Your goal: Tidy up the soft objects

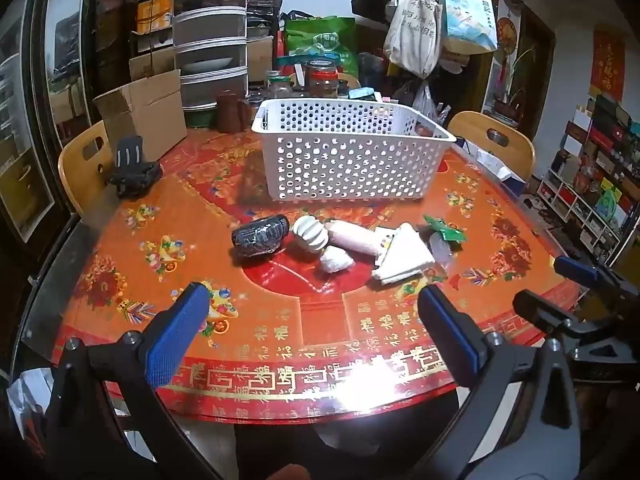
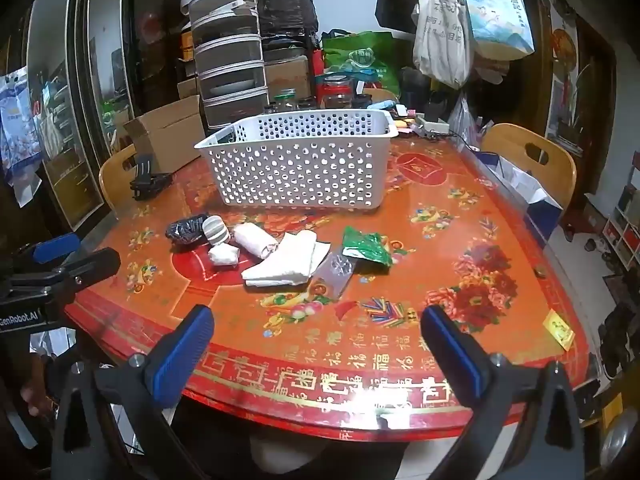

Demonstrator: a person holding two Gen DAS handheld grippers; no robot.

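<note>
A white perforated basket stands on the red patterned table. In front of it lie soft items: a dark rolled bundle, a white ribbed piece, a pale roll, a small white wad, a folded white cloth, a green packet and a clear plastic piece. My left gripper and right gripper are open and empty, near the table's front edge, short of the items.
A black clamp-like object lies at the table's left. A cardboard box, jars and stacked containers stand behind the basket. Wooden chairs flank the table. The right gripper shows at the left wrist view's right edge.
</note>
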